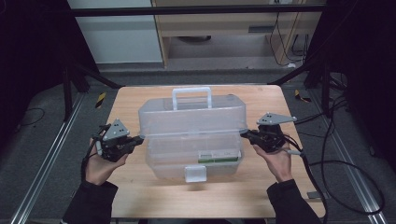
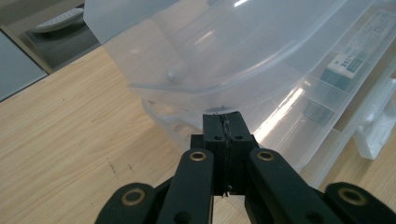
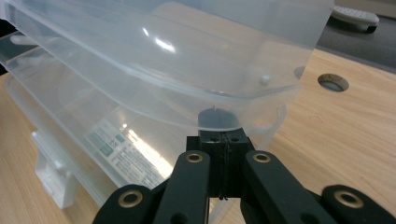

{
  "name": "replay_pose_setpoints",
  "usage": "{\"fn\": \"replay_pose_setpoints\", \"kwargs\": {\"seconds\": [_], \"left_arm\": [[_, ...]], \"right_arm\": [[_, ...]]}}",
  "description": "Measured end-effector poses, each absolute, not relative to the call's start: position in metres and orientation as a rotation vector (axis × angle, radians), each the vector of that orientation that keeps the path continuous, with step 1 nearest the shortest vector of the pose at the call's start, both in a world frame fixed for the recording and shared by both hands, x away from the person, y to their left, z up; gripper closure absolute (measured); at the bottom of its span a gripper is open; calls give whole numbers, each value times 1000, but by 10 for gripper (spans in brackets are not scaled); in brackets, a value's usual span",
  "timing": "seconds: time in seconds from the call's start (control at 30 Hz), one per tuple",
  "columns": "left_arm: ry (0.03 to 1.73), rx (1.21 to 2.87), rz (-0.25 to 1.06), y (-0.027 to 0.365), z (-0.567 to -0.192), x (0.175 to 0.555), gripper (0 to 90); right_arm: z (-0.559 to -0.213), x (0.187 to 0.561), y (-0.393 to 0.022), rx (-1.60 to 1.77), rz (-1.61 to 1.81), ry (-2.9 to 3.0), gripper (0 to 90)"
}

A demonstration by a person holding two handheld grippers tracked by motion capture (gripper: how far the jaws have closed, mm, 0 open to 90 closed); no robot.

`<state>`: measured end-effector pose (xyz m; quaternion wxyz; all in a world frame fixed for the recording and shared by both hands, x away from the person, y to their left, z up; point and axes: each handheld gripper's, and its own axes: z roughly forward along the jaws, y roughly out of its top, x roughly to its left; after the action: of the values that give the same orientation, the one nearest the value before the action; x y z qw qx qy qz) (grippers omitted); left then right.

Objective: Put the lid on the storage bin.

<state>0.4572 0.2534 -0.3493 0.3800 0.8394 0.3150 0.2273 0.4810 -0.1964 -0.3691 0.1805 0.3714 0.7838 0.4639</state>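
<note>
A clear plastic storage box sits in the middle of the wooden counter, its lid raised partway, the white handle at the far edge and a latch at the near edge. The left tool is just beside the box's left end, its jaws pressed fully together with nothing between them, tips at the lid's edge. The right tool is at the box's right end, likewise closed and empty, tips right under the lid's rim. A labelled packet lies inside the box.
</note>
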Motion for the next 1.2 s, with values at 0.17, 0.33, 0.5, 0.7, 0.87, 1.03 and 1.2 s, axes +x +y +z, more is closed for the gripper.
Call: {"fn": "replay_pose_setpoints", "kwargs": {"seconds": [0.17,0.33,0.5,0.7,0.87,1.03,1.2], "left_arm": [[809,2155,576,255,-354,456,893],[813,2172,571,255,-358,454,893],[814,2189,563,256,-362,454,893],[813,2202,556,255,-366,454,893],[832,2214,556,256,-369,455,893],[866,2215,555,263,-374,457,893],[917,2205,553,270,-380,462,892]], "right_arm": [[-373,479,-198,1058,1295,2219,900],[-377,476,-199,1055,1265,2228,900],[-381,472,-200,1040,1234,2237,900],[-383,469,-200,1035,1215,2250,897],[-386,469,-203,1043,1198,2259,896],[-391,470,-207,1059,1148,2264,897],[-397,472,-215,1088,1121,2242,894]]}}
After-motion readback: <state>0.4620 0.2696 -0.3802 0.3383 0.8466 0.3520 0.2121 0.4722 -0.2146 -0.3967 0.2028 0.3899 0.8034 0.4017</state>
